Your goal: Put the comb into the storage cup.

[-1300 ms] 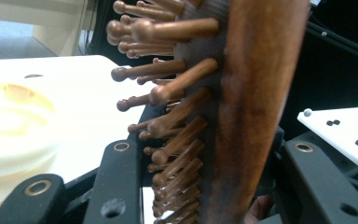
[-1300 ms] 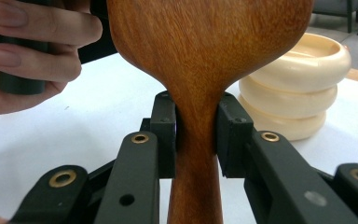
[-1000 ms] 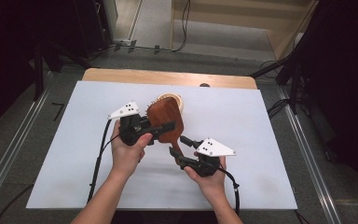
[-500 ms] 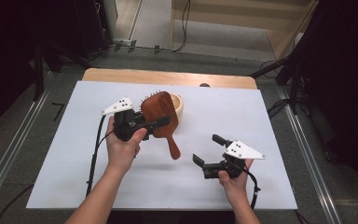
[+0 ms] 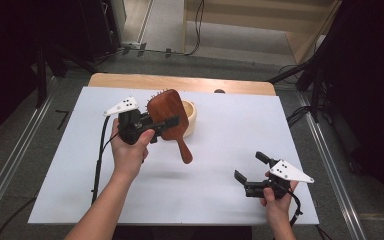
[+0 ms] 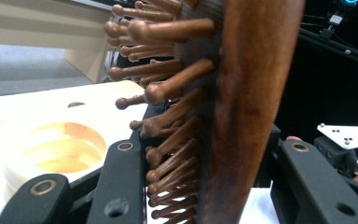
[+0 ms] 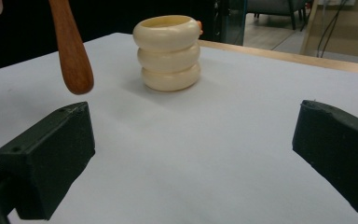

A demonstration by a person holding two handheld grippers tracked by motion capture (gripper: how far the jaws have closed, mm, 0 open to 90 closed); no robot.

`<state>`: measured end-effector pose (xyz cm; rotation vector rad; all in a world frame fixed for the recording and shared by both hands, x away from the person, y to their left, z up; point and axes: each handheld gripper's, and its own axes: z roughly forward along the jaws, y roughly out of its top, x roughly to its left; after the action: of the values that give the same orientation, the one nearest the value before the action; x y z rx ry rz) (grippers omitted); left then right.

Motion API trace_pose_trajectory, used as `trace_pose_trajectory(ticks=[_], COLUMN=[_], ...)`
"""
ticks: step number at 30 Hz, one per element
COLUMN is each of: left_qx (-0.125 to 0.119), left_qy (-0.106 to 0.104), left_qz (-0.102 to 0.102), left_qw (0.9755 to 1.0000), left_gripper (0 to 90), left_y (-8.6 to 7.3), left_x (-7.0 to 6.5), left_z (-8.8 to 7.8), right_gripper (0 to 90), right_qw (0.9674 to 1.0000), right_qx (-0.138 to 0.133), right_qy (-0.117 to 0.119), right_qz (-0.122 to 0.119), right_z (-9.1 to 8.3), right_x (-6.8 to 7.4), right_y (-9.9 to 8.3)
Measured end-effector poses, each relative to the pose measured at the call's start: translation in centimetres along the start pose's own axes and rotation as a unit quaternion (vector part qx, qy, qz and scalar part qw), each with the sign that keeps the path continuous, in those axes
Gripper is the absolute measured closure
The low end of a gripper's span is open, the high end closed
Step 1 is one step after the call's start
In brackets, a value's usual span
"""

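While the left gripper (image 5: 172, 121) pinches a smooth brown wooden hairbrush (image 5: 167, 116) with round-tipped pegs, no writing shows. The right gripper (image 5: 250, 169), lower right, has just spread wide, empty. A cream ribbed cup (image 7: 170, 52) stands behind.

We count one wooden hairbrush (image 5: 166, 116), its many round-tipped wooden pins (image 6: 168, 88) too crowded to number. We count one cream ribbed holder (image 7: 170, 52), built of three stacked rings. We count two hand-held grippers, the left gripper (image 5: 167, 122) and the right gripper (image 5: 250, 166), each with two black jaws, and one white table (image 5: 220, 200).
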<state>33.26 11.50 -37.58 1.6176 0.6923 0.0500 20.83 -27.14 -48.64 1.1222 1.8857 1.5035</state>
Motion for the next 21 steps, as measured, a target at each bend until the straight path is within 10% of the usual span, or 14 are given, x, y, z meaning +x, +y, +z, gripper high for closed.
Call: trace_pose_trajectory(ticks=[21], left_qx=[-0.018], left_qy=[0.022], left_qz=[0.014], left_qw=[0.9995], left_gripper=[59.7], left_y=[2.6], left_x=[0.7], left_z=[-0.4], right_gripper=[0.0], right_qw=[0.9987], right_qx=[-0.008], right_qy=[-0.050], right_qz=[-0.002], right_z=[-3.9], right_x=[-3.7], right_y=[-2.6])
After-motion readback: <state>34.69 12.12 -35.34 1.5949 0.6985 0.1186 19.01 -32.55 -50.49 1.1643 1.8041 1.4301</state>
